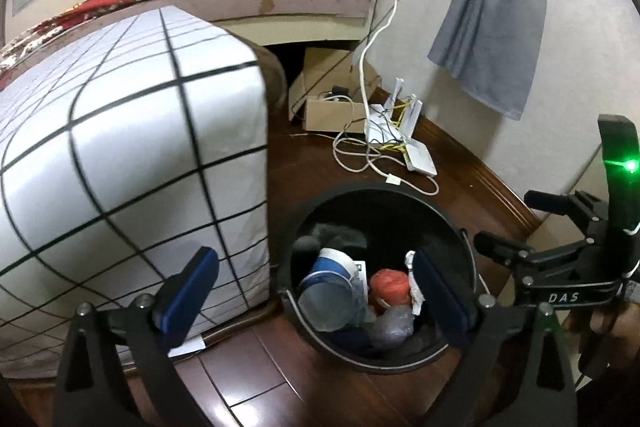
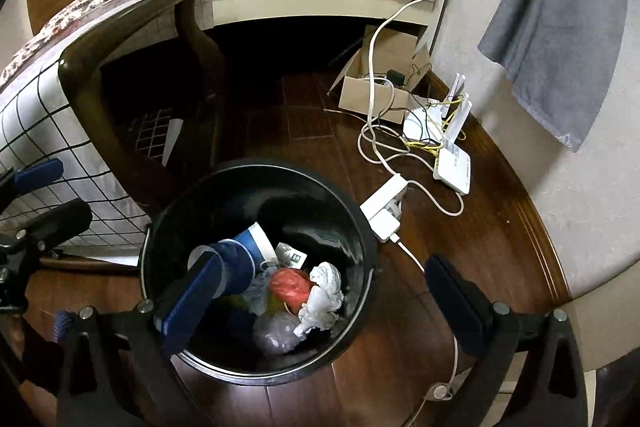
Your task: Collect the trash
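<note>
Four discards lie inside the black bin (image 2: 256, 371), left to right: blue paper cup (image 2: 244, 251), red wad (image 2: 290, 287), clear plastic (image 2: 276, 337), white tissue (image 2: 324, 291). Above the bin, left gripper (image 1: 316, 297) and right gripper (image 2: 320, 303) hang spread and empty. No trash shows on the floor beside the bin; collection looks near done.

Empty right hand-held gripper (image 2: 320, 303) gapes over bin (image 2: 360, 219).

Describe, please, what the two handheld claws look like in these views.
Both are black, jointed linkage frames with silver pivot bolts and flat dark-blue pads on the fingers. The left claw and right claw match in build. In the left view, the right claw's body bears white letters "DAS" and a glowing green light. A thin white cable runs along the right claw.
</note>
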A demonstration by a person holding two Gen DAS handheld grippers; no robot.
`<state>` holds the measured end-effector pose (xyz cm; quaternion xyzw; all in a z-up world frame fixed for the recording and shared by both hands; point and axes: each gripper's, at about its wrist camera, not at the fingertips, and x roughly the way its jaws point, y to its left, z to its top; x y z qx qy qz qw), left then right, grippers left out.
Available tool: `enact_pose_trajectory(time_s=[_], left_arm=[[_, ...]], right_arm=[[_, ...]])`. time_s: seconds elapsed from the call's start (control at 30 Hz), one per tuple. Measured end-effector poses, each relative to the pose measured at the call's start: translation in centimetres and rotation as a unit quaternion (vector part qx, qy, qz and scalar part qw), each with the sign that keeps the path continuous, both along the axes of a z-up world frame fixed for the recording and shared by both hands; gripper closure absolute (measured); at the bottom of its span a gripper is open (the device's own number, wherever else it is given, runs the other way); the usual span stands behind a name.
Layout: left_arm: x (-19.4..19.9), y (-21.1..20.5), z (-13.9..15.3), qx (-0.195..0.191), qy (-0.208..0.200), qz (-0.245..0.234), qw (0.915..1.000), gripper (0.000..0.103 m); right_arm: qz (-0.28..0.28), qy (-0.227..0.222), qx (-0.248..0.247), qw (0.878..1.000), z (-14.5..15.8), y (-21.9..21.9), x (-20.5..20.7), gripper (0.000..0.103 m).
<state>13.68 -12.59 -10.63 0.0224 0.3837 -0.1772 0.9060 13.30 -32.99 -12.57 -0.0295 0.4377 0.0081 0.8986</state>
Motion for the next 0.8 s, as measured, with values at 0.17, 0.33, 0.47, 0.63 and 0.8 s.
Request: enact_pose_trajectory(time_s=[0.17, 0.33, 0.47, 0.63, 0.8], left_arm=[[-0.3, 0.5, 0.1, 0.004, -0.004, 0.007, 1.0, 0.004], [-0.7, 0.6, 0.5, 0.006, -0.009, 0.006, 0.9999, 0.004], [-1.0, 0.9, 0.8, 0.005, -0.014, 0.008, 0.9999, 0.004], [-1.5, 1.3, 1.2, 0.005, -0.019, 0.011, 0.9998, 0.004], [-2.2, 1.8, 2.1, 0.002, -0.029, 0.018, 0.9994, 0.003]], right_arm=[[0.008, -0.003, -0.003, 1.0, 0.2, 0.9, -0.4, 0.001], [0.019, -0.01, -0.007, 1.0, 0.8, 1.8, -0.7, 0.001], [0.024, -0.022, -0.007, 0.999, 1.7, 2.3, -1.1, 0.001], [0.029, -0.031, -0.007, 0.999, 2.7, 2.9, -1.6, 0.001], [0.038, -0.041, -0.012, 0.998, 3.6, 3.8, -2.3, 0.001]])
